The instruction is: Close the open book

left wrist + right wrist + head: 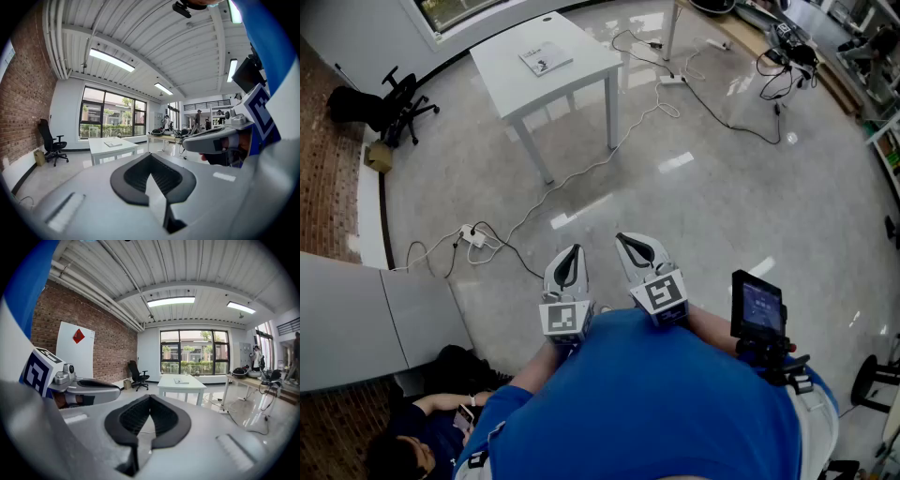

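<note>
I'm standing on a glossy floor [722, 197], and the white bench [586, 67] is sitting well away on the far side, the book [546, 58] lying flat on it. My left claw [574, 249] and right claw [623, 240] are both hanging closed near my body, gripping nothing. A corded power strip [472, 235] is lying on the floor between me and the bench, and an office chair [394, 101] is standing far left.

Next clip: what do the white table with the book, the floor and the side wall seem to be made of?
The table looks like white laminate or painted board: smooth, even, matte top and square legs. The floor seems polished concrete or resin: pale grey, glossy, mirroring the lights. The wall is bare red brick, mortar joints showing.
</note>
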The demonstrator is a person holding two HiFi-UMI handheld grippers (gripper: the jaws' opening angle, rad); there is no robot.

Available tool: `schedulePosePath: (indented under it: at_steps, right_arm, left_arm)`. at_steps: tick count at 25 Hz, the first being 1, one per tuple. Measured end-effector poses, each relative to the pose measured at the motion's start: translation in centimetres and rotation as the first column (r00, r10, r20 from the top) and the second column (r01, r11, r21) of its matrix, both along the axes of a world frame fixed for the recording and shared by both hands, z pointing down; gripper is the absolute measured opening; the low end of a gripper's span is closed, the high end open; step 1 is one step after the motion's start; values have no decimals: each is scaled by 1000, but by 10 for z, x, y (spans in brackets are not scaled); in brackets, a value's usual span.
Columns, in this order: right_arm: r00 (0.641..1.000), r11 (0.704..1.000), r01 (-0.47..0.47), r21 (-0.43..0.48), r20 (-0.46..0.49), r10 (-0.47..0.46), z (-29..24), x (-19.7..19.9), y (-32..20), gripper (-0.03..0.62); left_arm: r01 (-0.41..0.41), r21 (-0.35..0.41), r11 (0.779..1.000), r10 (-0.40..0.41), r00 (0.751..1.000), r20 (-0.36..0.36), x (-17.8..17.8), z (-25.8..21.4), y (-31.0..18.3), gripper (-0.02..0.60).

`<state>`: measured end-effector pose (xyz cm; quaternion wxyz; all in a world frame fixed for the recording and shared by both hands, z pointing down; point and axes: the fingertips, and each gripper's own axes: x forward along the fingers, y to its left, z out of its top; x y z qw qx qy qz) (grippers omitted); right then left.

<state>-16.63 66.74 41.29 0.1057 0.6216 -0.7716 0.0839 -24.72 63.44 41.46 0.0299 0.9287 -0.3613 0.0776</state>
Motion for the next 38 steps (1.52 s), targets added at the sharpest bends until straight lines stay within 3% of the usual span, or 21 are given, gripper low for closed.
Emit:
schedulePosePath:
  at_steps: [14, 19, 38]
  right_arm:
    - [1000, 1000, -15, 4, -17, 15, -9, -2, -18, 3]
    - [1000, 1000, -5, 13, -13, 5, 2, 1, -54, 3]
    - [999, 998, 46, 41, 22, -47, -2, 140, -199, 3]
  left_arm:
    - [-27, -11, 1000, 27, 1000, 5, -5, -4, -16, 5]
    - [18, -22, 1000, -18, 1000, 6, -6, 7, -54, 5]
    - [112, -17, 994, -112, 993, 36, 130, 0, -200, 5]
